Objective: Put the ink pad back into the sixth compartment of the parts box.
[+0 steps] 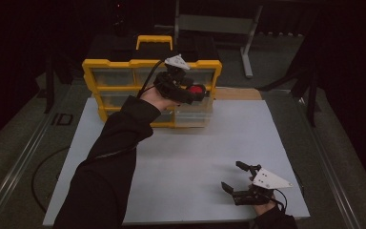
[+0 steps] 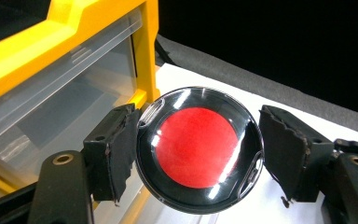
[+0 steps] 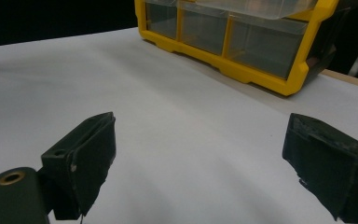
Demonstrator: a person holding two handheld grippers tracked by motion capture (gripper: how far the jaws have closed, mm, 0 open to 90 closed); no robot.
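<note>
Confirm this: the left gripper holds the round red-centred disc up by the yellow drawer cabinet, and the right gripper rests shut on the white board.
Not shut. In the right gripper view the right gripper has its jaws wide apart, holding nothing, over the white board. The rest stands: the left gripper holds the disc by the yellow drawer cabinet.

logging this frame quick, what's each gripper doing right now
Left gripper: shut on the round red-and-black disc, up by the yellow drawer organizer.
Right gripper: open, holding nothing, over the white table.

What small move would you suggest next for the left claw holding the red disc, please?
Probably ease the left claw toward the yellow organizer: it grips the red disc beside the organizer's clear drawers, while the right claw rests open.
</note>
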